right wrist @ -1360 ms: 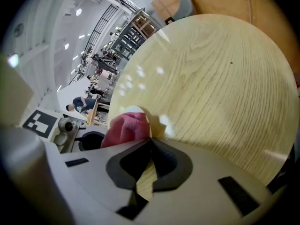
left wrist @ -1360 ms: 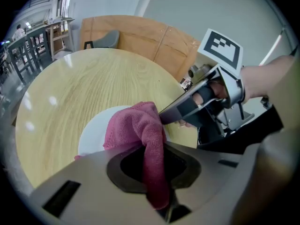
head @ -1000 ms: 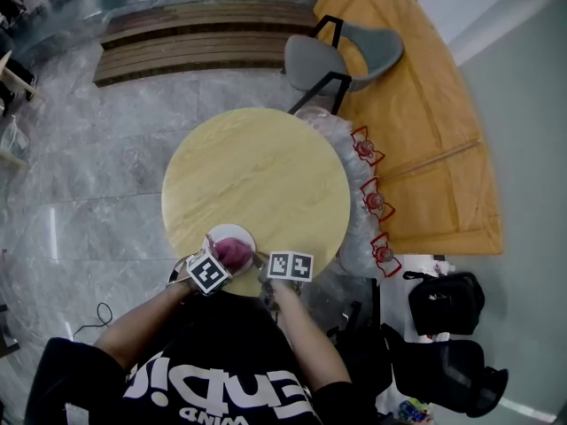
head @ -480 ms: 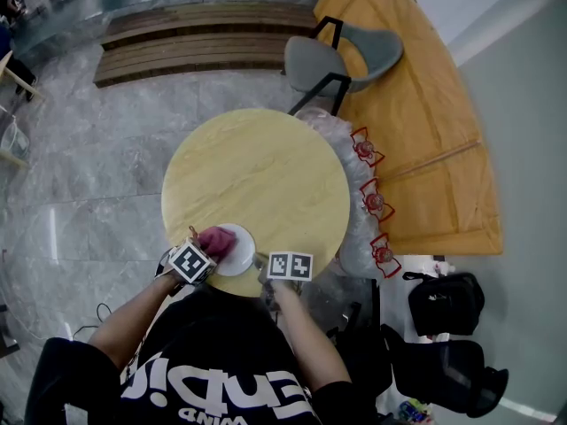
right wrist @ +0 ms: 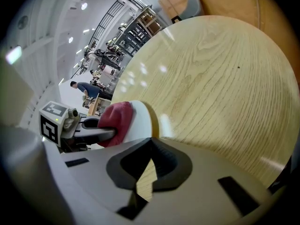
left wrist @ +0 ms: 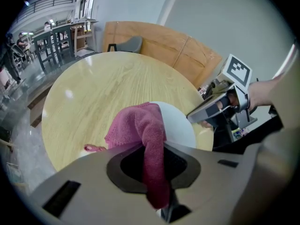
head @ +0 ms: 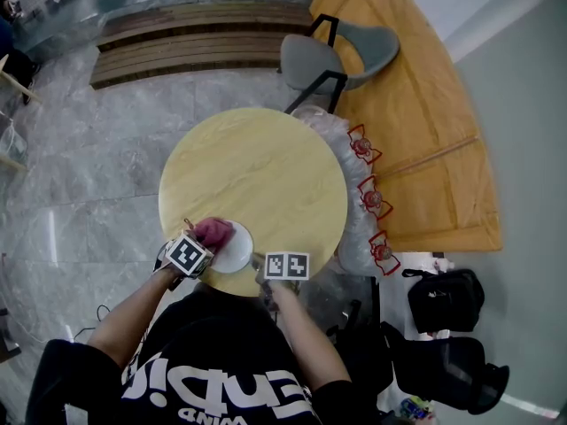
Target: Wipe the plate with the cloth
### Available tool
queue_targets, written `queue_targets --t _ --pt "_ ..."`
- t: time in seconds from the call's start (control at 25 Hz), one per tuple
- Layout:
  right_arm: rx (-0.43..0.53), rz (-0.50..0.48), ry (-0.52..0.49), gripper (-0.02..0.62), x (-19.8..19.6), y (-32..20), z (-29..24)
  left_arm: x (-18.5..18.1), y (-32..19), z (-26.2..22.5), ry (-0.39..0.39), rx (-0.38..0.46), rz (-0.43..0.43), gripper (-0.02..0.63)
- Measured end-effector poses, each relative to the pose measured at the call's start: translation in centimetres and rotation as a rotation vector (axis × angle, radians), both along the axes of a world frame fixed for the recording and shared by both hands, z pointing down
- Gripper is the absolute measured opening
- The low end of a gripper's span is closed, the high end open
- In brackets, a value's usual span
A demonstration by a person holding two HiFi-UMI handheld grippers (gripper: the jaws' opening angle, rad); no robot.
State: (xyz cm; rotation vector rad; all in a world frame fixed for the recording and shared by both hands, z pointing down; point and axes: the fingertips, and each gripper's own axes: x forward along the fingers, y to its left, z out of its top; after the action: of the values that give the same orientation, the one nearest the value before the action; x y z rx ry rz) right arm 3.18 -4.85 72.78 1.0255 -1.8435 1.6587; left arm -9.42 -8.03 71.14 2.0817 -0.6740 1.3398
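- Two grippers work at the near edge of the round wooden table, lower left of the head view.
- Left gripper: jaws clamped on the pink cloth, whose bunch rests on the white plate.
- Right gripper: jaws closed at the plate's near rim, apparently pinching it.
- Handling: the plate is probably stiff, slippery and breakable, so hold its rim; the cloth is soft and limp, so grip a fold.
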Motion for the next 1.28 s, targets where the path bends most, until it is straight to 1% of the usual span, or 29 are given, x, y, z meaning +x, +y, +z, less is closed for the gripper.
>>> queue_targets --t 0.24,0.28,0.4,0.44,0.56,0.84,0.92,1.04,1.12,1.28 --pt "-0.004 -0.011 0.0 0.021 -0.2 0.0 0.1 0.7 -1.7 -0.1 0.01 0.033 -0.052 0.066" --pt "-0.004 -0.011 -0.001 0.021 -0.2 0.0 0.0 1.2 -1.8 -0.1 0.017 0.027 -0.055 0.066" --pt "-0.003 -0.011 -0.004 0.021 -0.3 0.0 0.0 3.3 -1.0 -0.7 0.058 -0.043 -0.061 0.066" --pt "-0.003 -0.01 -0.004 0.021 -0.3 0.0 0.0 3.9 -0.8 -0.7 0.065 -0.055 -0.059 0.066" --pt "-0.003 -0.006 -0.007 0.021 -0.3 0.1 0.1 5.1 -0.6 -0.7 0.075 -0.058 -0.034 0.066" --pt "-0.001 0.027 -0.003 0.021 -0.1 -0.3 0.2 7.4 1.1 0.5 0.061 -0.028 0.095 0.066" --pt "-0.001 0.03 0.001 0.021 0.0 -0.4 0.3 7.9 1.5 0.5 0.064 -0.032 0.109 0.067" --pt "-0.008 0.042 0.006 0.021 0.1 -0.4 0.6 8.6 2.4 0.2 0.095 -0.074 0.106 0.066" --pt "-0.008 0.049 0.008 0.021 0.1 -0.4 0.6 8.3 2.9 0.5 0.09 -0.085 0.113 0.066" --pt "-0.004 0.047 0.007 0.021 0.1 -0.6 0.5 6.6 4.1 0.8 0.045 -0.112 0.132 0.066"
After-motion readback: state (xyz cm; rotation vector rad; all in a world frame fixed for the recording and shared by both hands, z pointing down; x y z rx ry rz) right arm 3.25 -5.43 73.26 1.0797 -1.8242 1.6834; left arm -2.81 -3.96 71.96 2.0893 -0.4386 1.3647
